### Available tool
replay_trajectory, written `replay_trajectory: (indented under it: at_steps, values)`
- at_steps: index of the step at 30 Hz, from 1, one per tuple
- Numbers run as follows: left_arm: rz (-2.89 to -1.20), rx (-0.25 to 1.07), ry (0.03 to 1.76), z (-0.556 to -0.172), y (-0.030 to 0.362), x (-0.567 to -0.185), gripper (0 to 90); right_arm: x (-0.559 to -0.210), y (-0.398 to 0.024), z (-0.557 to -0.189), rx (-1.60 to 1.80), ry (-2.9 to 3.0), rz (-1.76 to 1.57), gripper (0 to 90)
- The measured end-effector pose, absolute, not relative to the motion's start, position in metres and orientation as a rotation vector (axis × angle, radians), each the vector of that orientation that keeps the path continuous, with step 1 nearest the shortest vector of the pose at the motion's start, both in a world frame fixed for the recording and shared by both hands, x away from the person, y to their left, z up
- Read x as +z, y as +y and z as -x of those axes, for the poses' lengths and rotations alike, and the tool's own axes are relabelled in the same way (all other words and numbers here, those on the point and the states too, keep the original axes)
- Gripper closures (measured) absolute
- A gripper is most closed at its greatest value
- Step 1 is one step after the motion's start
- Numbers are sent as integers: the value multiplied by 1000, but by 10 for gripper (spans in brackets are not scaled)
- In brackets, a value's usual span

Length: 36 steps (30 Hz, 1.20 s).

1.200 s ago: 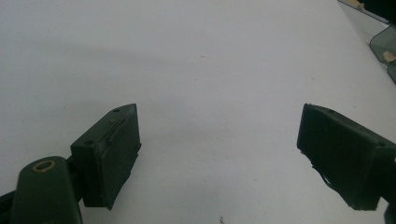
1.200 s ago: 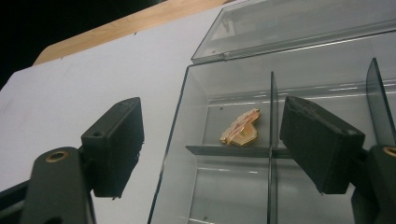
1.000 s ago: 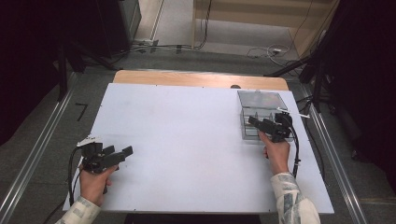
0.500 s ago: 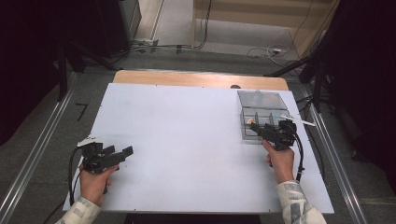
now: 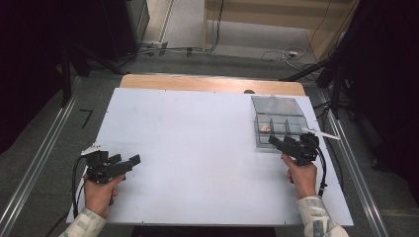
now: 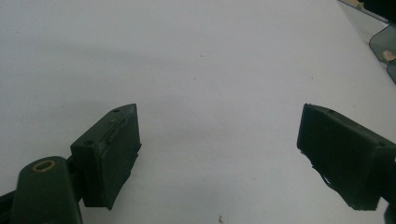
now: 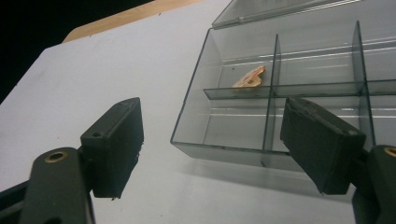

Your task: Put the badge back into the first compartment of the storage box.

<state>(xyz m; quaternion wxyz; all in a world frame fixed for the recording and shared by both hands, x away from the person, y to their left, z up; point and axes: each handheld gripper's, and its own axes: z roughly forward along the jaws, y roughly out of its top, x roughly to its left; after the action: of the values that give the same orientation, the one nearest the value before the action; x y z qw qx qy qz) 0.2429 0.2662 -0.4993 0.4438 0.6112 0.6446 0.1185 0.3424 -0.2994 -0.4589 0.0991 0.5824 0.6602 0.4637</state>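
Note:
A clear grey compartment box (image 5: 280,130) with its lid folded back stands at the table's right side. A small orange piece (image 7: 250,77) lies in its far-left compartment, seen also from above as an orange speck (image 5: 265,128). My right gripper (image 5: 280,143) hovers just in front of the box, open, with nothing between its jaws; in the right gripper view the right gripper (image 7: 212,147) faces the box's near wall (image 7: 224,149). My left gripper (image 5: 126,164) rests near the front left of the table, open and empty, and in its own view the left gripper (image 6: 219,144) looks over bare white surface.
The white tabletop (image 5: 197,143) has a wooden strip (image 5: 207,84) along its far edge. Metal rails (image 5: 39,163) run along both sides of the table. Cables lie on the floor (image 5: 217,44) beyond. The box corner (image 6: 380,39) shows far off in the left gripper view.
My right gripper has drawn back from over the box toward the front edge of the table. The left gripper has stayed where it was.

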Motion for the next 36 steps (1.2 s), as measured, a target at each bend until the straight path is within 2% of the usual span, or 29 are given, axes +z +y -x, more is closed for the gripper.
replay_trajectory:
  at_steps: [36]
  values:
    - [-1520, 294, 1591, -242, 266, -498, 137, -461, -328, -300, 1330, 1951, -1713, 198]
